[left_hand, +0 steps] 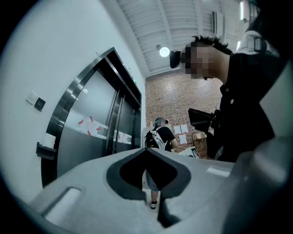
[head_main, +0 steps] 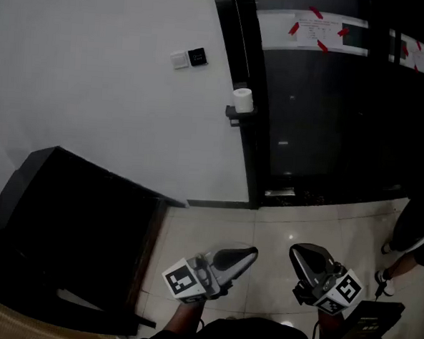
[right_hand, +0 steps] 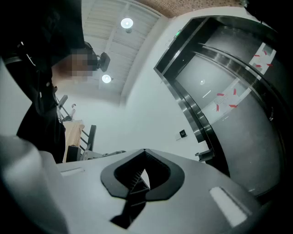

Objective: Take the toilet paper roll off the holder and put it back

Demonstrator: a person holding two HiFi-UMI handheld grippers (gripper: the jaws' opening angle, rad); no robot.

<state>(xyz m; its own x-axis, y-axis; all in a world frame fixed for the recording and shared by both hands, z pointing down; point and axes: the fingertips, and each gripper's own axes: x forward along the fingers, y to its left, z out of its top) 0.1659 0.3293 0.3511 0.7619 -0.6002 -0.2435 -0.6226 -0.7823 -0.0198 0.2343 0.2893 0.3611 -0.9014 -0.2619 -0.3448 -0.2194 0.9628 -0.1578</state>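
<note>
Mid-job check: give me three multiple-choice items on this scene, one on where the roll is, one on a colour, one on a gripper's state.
1. Where is the toilet paper roll?
A on the floor
B on the holder
C in a gripper

2. The tape strips on the door are:
A red
B blue
C green

3. The right gripper is:
A shut, empty
B wide open
C shut on the roll

Answers:
1. B, it stands upright on the holder.
2. A, the strips show red.
3. A, the jaws meet with nothing between them.

A building's lift lobby: steel sliding doors, a call button beside them, glossy floor tiles, a brick wall.
</note>
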